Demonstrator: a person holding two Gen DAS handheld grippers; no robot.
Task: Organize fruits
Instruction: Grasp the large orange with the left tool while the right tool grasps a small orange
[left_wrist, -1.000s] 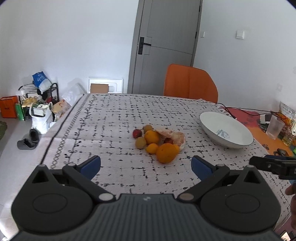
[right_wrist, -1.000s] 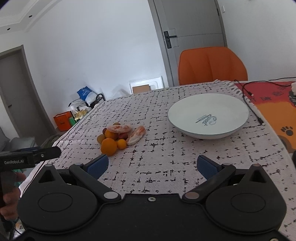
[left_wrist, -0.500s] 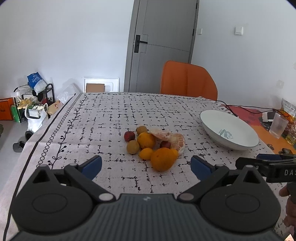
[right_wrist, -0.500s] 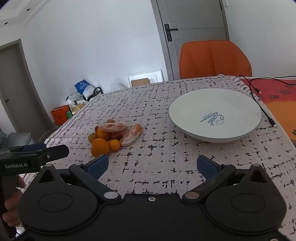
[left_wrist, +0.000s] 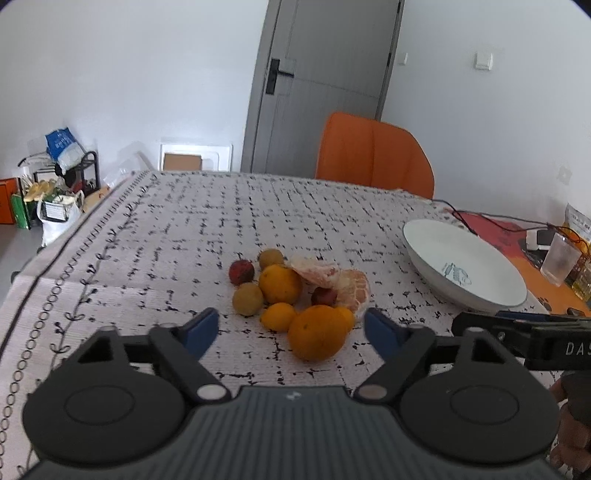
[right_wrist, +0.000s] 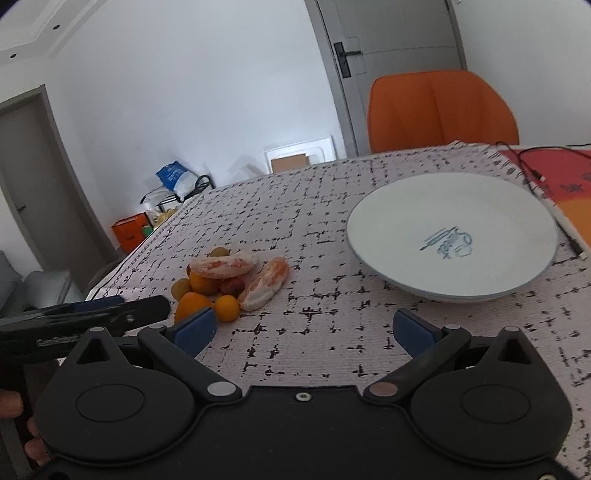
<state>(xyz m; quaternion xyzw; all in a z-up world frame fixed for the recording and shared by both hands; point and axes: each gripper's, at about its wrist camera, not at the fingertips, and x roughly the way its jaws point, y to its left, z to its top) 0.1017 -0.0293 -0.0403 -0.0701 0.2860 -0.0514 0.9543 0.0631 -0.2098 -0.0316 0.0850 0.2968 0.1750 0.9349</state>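
A pile of fruit lies mid-table: a large orange (left_wrist: 317, 336), a second orange (left_wrist: 279, 283), a small tangerine (left_wrist: 277, 316), brown longans (left_wrist: 247, 299), a red lychee (left_wrist: 241, 271) and peeled pomelo pieces (left_wrist: 332, 277). The pile also shows in the right wrist view (right_wrist: 229, 280). A white bowl (left_wrist: 491, 291) (right_wrist: 388, 229) stands empty to the right. My left gripper (left_wrist: 291, 328) is open, its fingers on either side of the large orange's near side. My right gripper (right_wrist: 302, 329) is open and empty over bare cloth between pile and bowl.
An orange chair (left_wrist: 373, 155) stands at the table's far edge. A red mat (right_wrist: 554, 173) with a black cable (right_wrist: 532, 173) lies right of the bowl. A plastic cup (left_wrist: 559, 258) and packets sit at the far right. Clutter stands on the floor left.
My left gripper has moved forward and down to the fruit pile, its fingers now flanking the large orange. My right gripper has moved closer to the table, between the pile and the bowl.
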